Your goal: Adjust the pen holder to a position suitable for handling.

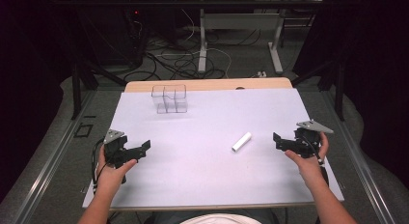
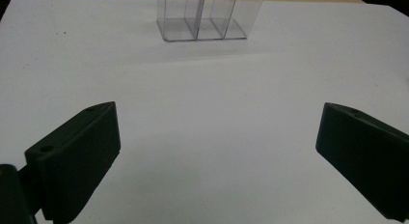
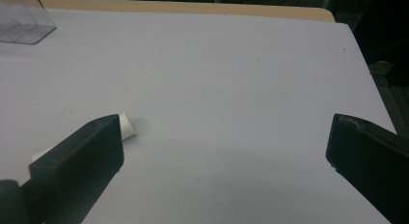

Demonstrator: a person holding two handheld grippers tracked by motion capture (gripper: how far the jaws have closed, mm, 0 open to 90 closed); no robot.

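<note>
A small white cylinder [image 1: 241,142] lies on the white sheet [image 1: 202,175], right of the middle. My right gripper [image 1: 278,142] is held just to its right, jaws wide open and pointing left, nothing between them. In the right gripper view [image 3: 224,142] the cylinder [image 3: 128,126] peeks out from behind the left jaw. A clear plastic box with several compartments [image 1: 169,98] stands at the far left of the sheet. My left gripper [image 1: 141,152] hovers at the near left, open and empty. Its own view [image 2: 217,137] looks straight at the clear box [image 2: 202,16] farther off.
The white sheet covers most of the wooden table [image 1: 207,84]. Beyond the table's far edge lie cables [image 1: 178,62] on the floor and the legs of another table [image 1: 202,40]. A corner of the clear box [image 3: 21,21] appears at the top left of the right gripper view.
</note>
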